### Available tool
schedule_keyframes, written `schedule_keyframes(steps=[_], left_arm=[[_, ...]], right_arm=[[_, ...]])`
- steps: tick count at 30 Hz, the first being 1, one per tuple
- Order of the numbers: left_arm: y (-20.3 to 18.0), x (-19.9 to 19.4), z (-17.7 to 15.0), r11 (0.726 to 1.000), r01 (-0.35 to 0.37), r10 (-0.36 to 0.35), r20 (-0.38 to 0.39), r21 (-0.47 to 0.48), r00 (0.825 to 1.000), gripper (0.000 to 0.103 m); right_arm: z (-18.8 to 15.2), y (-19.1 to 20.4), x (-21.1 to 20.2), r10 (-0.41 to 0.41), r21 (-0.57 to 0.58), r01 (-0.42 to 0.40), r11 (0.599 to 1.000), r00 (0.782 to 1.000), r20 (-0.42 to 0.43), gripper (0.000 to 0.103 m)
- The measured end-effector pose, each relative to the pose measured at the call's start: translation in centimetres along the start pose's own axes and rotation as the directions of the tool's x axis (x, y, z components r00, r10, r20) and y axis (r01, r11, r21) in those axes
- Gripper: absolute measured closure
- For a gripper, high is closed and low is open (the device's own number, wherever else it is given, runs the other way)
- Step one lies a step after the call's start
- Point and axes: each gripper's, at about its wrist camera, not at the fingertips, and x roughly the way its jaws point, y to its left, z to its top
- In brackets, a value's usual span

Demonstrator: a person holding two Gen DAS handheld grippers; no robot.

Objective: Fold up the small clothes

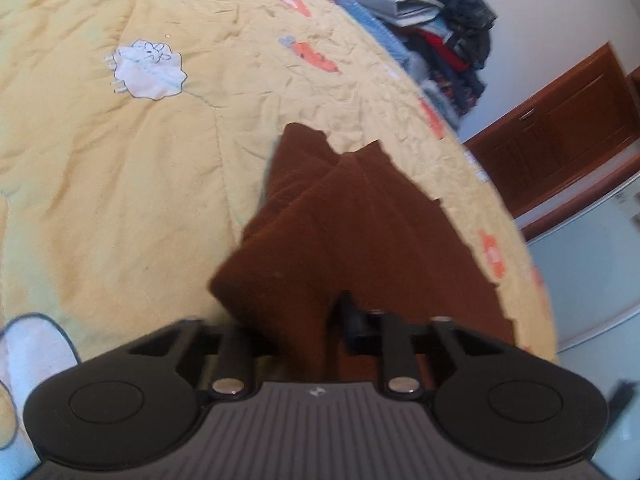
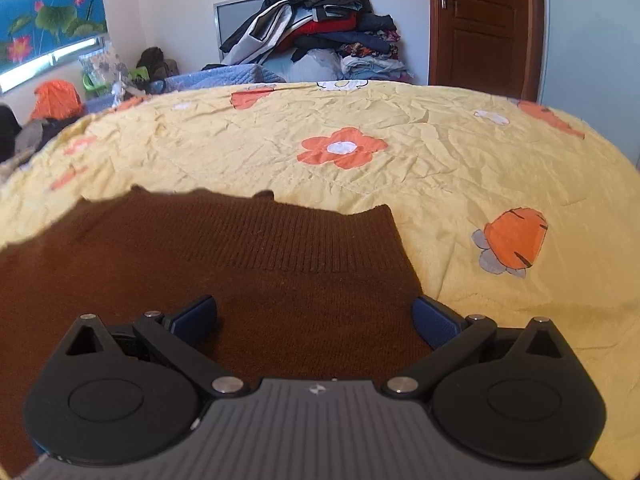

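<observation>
A small brown knit sweater [image 2: 248, 276] lies on a yellow quilt [image 2: 440, 168]; its ribbed hem faces away in the right wrist view. My right gripper [image 2: 314, 320] is open, its blue pads [image 2: 196, 316] spread just above the sweater near its right edge. In the left wrist view my left gripper [image 1: 304, 332] is shut on the brown sweater [image 1: 352, 224], which hangs from it in bunched folds above the quilt [image 1: 120, 184]. The cloth hides the left fingertips.
The quilt has orange flower patches [image 2: 344, 148] and a white sheep patch [image 1: 148, 70]. A heap of clothes [image 2: 316, 28] stands beyond the bed's far edge. A brown wooden door [image 2: 480, 20] is at the back right. A white slipper-like shape [image 1: 28, 352] shows at lower left.
</observation>
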Motion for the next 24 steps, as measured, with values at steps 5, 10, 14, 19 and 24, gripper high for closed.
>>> schedule_keyframes(steps=[5, 10, 14, 19, 24], left_arm=[[-5.2, -0.4, -1.0, 0.977, -0.085, 0.072, 0.073, 0.196, 0.995, 0.093], [-16.2, 0.0, -6.6, 0.771, 0.044, -0.119, 0.076, 0.636, 0.990, 0.096], [-20.5, 3.0, -13.2, 0.531, 0.103, -0.138, -0.035, 0.841, 0.990, 0.096], [-20.6, 4.5, -16.8, 0.385, 0.084, -0.119, -0.041, 0.919, 0.992, 0.096], [-20.0, 4.1, -16.6, 0.375, 0.073, -0.134, -0.024, 0.924, 0.991, 0.096]], right_arm=[[2.6, -3.3, -3.6, 0.344, 0.377, -0.346, 0.859, 0.936, 0.074, 0.000], [3.7, -4.6, -1.4, 0.640, 0.559, -0.556, 0.615, 0.766, 0.057, 0.000], [2.8, -4.9, 1.2, 0.671, 0.602, -0.512, 0.612, 0.739, -0.053, 0.000], [1.3, -4.9, 1.8, 0.679, 0.591, -0.508, 0.626, 0.729, -0.092, 0.000], [2.1, -6.2, 2.2, 0.671, 0.593, -0.511, 0.622, 0.739, -0.067, 0.000]])
